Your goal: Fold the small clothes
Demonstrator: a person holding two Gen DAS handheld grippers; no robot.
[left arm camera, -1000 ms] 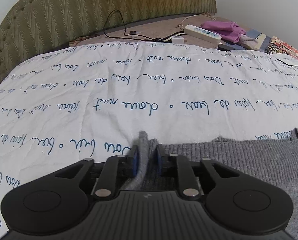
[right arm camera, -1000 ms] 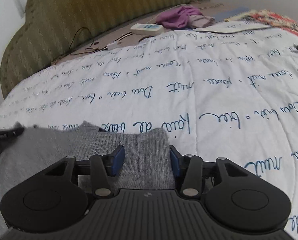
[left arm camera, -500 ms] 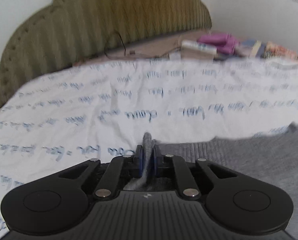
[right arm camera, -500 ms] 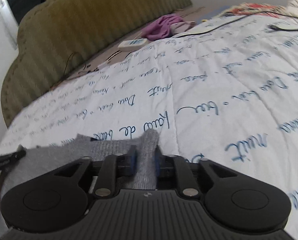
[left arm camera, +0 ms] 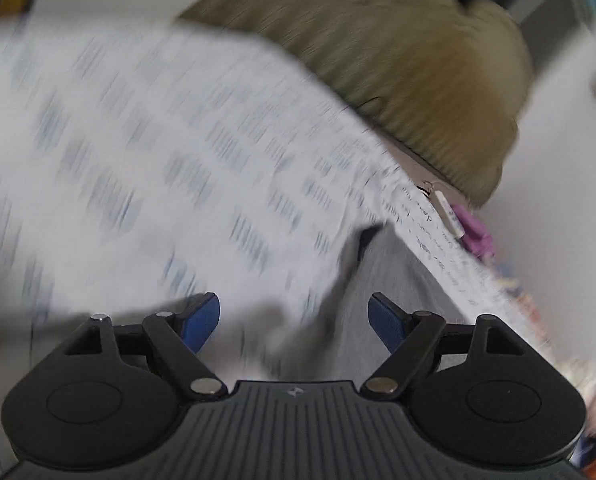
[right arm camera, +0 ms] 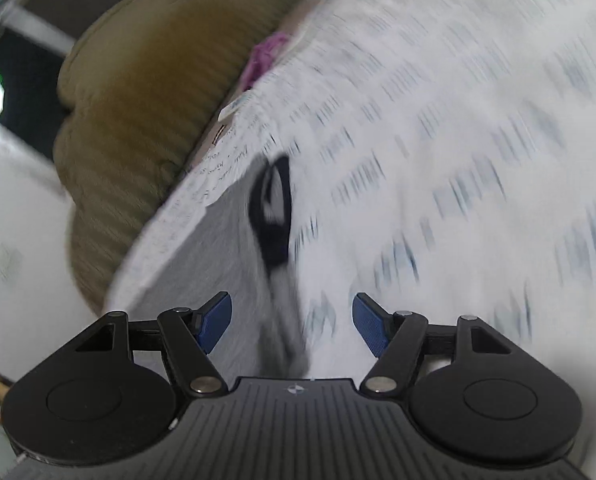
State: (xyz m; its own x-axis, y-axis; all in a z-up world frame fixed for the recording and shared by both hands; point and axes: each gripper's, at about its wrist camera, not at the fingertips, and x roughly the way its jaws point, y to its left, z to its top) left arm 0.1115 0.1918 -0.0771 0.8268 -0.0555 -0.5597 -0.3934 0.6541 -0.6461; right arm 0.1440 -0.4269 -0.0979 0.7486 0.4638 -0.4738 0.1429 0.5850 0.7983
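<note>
Both views are tilted and motion-blurred. The grey knit garment (left arm camera: 394,280) lies on the white bedspread with blue script (left arm camera: 158,168). My left gripper (left arm camera: 294,316) is open and empty, its blue pads wide apart just above the cloth. In the right wrist view the garment (right arm camera: 218,248) shows as a grey patch to the left. My right gripper (right arm camera: 292,320) is open and empty. A blurred black shape (right arm camera: 274,208), seemingly the other gripper, sits ahead of it over the garment's edge.
An olive padded headboard (left arm camera: 410,80) stands at the head of the bed and also shows in the right wrist view (right arm camera: 146,100). A purple cloth (left arm camera: 474,236) and a white power strip (left arm camera: 450,212) lie beside it. White walls surround.
Both grippers were shut on the grey garment's edge half a second ago; both have opened and let it go. Both cameras have swung and rolled sharply, blurring the views.
</note>
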